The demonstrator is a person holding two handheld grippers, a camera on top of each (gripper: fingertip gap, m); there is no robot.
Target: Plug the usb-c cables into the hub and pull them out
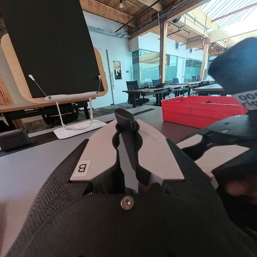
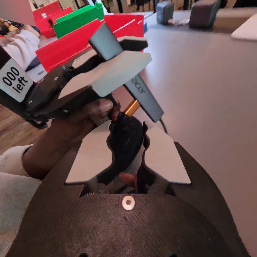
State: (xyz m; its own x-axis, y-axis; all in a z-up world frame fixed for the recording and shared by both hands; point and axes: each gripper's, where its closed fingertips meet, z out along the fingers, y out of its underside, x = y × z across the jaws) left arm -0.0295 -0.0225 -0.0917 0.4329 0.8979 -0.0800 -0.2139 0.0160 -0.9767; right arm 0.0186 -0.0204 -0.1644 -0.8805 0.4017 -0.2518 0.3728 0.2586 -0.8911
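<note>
My left gripper [image 1: 127, 125] is shut on the grey hub [image 1: 123, 115], which stands up between its fingers above the grey table [image 1: 34, 164]. In the right wrist view the left gripper [image 2: 122, 55] holds the hub [image 2: 105, 41] tilted, with the hub's own black lead [image 2: 163, 125] trailing from its lower end. My right gripper [image 2: 128, 128] is shut on a black usb-c cable [image 2: 125, 146], just behind its gold plug [image 2: 131, 108]. The plug's tip meets the hub's lower edge; how deep it sits is hidden. The right gripper [image 1: 201, 144] also shows at the right of the left wrist view.
A red bin [image 1: 201, 111] stands on the table at back right; more red bins [image 2: 69, 45] and a green one [image 2: 77, 20] lie beyond the hub. A black board on a white-footed stand [image 1: 55, 48] is at back left. Two dark boxes [image 2: 203, 13] sit far right. A hand [image 2: 69, 125] holds the left gripper.
</note>
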